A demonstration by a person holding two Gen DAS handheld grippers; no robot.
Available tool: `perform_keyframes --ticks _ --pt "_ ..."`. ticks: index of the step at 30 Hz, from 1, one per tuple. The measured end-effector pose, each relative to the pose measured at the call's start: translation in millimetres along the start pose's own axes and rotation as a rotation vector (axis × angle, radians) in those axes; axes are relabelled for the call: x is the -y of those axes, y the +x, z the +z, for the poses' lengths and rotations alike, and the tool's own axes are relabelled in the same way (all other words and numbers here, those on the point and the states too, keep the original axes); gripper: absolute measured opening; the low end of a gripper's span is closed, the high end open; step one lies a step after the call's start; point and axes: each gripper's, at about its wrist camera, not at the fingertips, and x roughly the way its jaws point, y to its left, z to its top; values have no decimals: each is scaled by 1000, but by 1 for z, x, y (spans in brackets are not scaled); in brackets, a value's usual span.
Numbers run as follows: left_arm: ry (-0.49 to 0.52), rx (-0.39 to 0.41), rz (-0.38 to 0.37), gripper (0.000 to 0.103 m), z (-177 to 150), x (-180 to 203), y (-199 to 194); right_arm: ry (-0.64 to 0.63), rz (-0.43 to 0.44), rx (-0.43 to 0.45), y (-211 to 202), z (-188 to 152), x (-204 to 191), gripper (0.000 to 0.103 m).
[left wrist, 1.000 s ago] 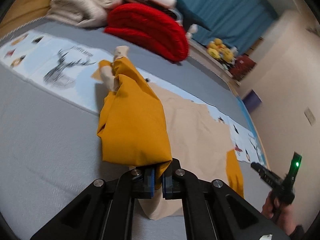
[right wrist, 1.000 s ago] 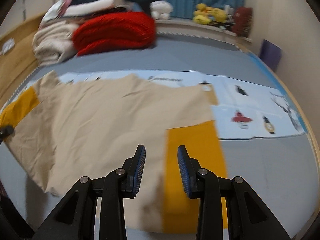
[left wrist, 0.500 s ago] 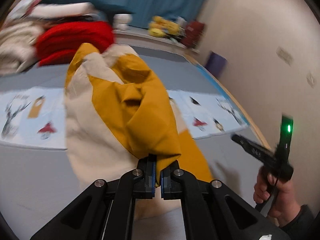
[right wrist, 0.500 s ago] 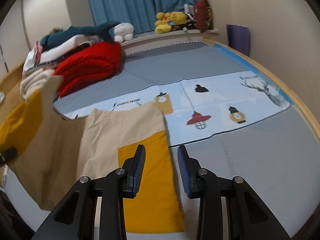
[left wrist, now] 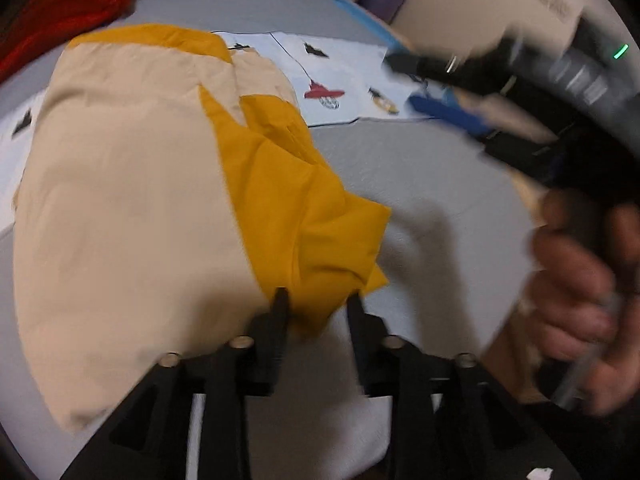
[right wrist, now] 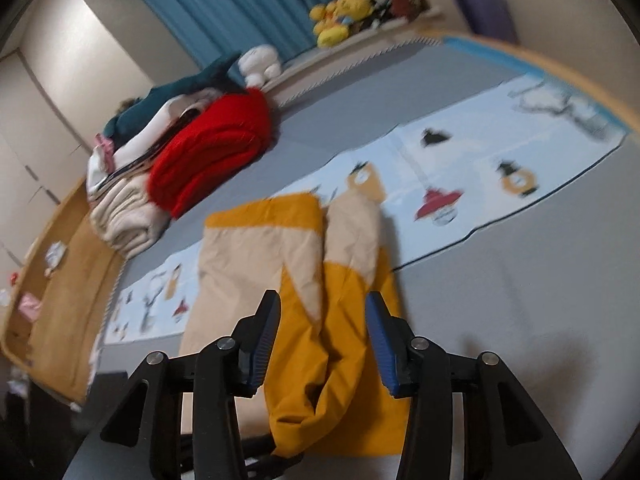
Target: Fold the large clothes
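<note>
From my left gripper (left wrist: 316, 300), the beige body of the beige and mustard garment (left wrist: 132, 208) spreads out to the left of the fingers on the grey bed cover (left wrist: 432, 168). A red blanket (left wrist: 72, 4) sits far off to the upper left, beyond the garment. The mustard sleeve (left wrist: 296, 200) bunches straight ahead of the fingertips, and its lower end hangs into the gap between them. The jaws are opening; the cloth is still between them, but I cannot tell whether either pad still touches it, as the picture is blurred. A printed runner (left wrist: 332, 76) with lamp drawings crosses the cover beyond the sleeve. To the right, well apart from the garment, I see my right hand (left wrist: 580, 280) wrapped around the handle of the other tool.

From my right gripper (right wrist: 322, 338), a wooden bed edge (right wrist: 68, 280) runs along the far left. Ahead and to the left lies a pile of folded bedding (right wrist: 172, 152) with the red blanket on it. The garment (right wrist: 256, 264) lies directly in front, folded over, with the mustard sleeve running down between the two fingers and past them toward the camera. These jaws are opening too and stand wide, pads clear of the cloth on both sides. The runner stretches away to the right, and yellow plush toys (right wrist: 340, 16) sit far ahead by a blue curtain (right wrist: 240, 4).
</note>
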Motion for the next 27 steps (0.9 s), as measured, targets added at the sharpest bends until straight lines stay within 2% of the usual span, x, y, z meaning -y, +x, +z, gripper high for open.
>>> perform_keyframes --ticks 1,5,7,9,12,13,15,17,20,23,24,25,27 --pt "-12 20 -6 40 -5 -7 -13 -3 20 -25 6 -3 -2 46" --pt "-47 83 19 40 -23 -29 -53 -57 64 -159 39 -17 -16 46" --pt "-84 112 44 40 -31 -43 -67 -87 30 -231 57 -26 -19 46" --pt "-119 136 82 40 -36 -56 -77 -125 -45 -287 74 -37 -21 46" --pt "-187 158 163 40 -38 -77 -87 -147 -70 -320 86 -45 -24 43" --pt "-221 162 188 40 -38 -85 -89 -160 -77 -316 85 -47 -25 39" --pt "-279 166 214 40 -38 -105 -94 -182 -86 -307 83 -48 -27 14" --pt "-339 167 235 40 -40 -119 -98 -175 -67 -288 77 -47 -26 7" --pt "-385 164 238 40 -34 -130 -94 -143 -24 -195 49 -33 -26 5" --pt "-361 174 235 40 -27 -128 -97 -94 45 0 -8 -12 -27 4" --pt "-354 175 233 40 -21 -127 -94 -89 24 46 -21 -10 -25 4" --pt "-348 175 226 40 -17 -126 -92 -84 -22 54 -24 -10 -21 4" --pt "-337 161 202 40 -8 -125 -86 -70 -147 -16 -9 -14 -5 4"
